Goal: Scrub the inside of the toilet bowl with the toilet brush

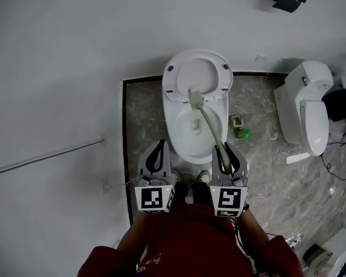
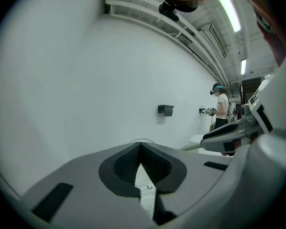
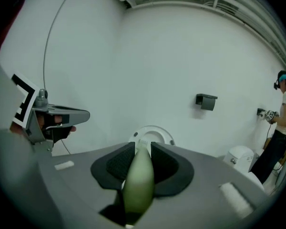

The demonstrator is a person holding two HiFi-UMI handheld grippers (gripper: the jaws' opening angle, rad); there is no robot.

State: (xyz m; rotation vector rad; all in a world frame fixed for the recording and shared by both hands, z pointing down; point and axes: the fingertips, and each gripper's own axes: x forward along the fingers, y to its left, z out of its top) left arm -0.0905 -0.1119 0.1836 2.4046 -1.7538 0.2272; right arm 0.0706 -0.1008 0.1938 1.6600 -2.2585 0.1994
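Being clamped at its handle end by the right tongs [image 3: 143,149], the brush [image 1: 209,126] is judged light, stiff, slippery; left tongs [image 2: 140,148] closed, empty.

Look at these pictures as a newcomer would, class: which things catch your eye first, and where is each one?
The white toilet with its seat up stands at the centre of the head view. The right gripper is shut on a pale green toilet brush, whose head points toward the back of the bowl. A second toilet stands to the right, and the left gripper is shut on nothing.
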